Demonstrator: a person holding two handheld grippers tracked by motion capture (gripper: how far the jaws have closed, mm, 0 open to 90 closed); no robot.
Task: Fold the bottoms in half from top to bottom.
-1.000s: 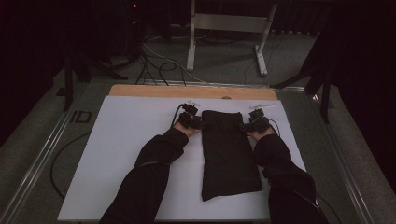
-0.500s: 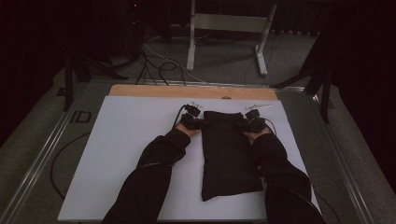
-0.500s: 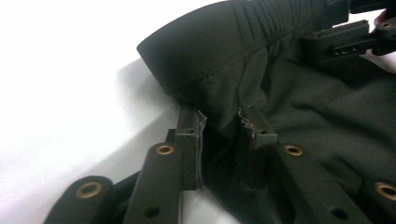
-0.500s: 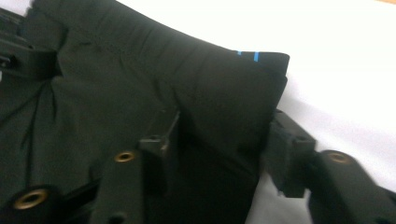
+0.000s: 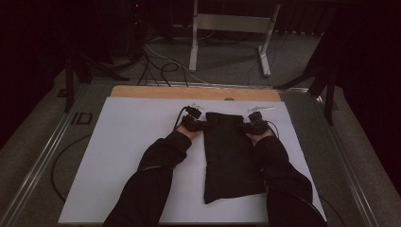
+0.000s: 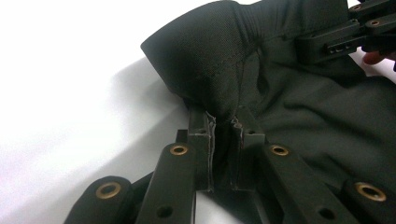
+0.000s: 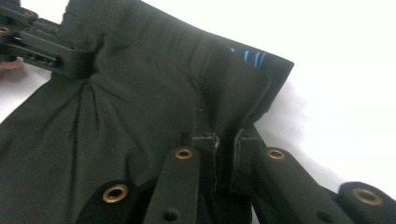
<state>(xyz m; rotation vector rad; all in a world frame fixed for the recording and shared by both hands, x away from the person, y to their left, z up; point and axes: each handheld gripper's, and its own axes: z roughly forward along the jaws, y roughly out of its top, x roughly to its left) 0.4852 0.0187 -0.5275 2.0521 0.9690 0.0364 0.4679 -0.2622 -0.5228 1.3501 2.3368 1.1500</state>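
A black folded garment (image 5: 231,161) lies lengthwise on the white board (image 5: 127,142), its waistband at the far end. My left gripper (image 5: 197,125) is at the waistband's left corner and my right gripper (image 5: 250,126) at its right corner. In the left gripper view the jaws (image 6: 224,122) have just been closing and now pinch a raised fold of the black cloth (image 6: 215,60). In the right gripper view the jaws (image 7: 226,135) have also just been closing and clamp the cloth (image 7: 140,93) near a blue mark. Each view shows the other gripper (image 6: 345,37) (image 7: 42,51) across the waistband.
A wooden strip (image 5: 156,91) runs along the board's far edge. Beyond it stand a metal frame's legs (image 5: 194,52) and loose cables (image 5: 161,66) on the floor. Metal rails (image 5: 42,161) border the table at both sides. Bare board lies left of the garment.
Both grippers have edged inward onto the garment's top corners, and the waistband now looks gathered between them. The arms otherwise keep their place.
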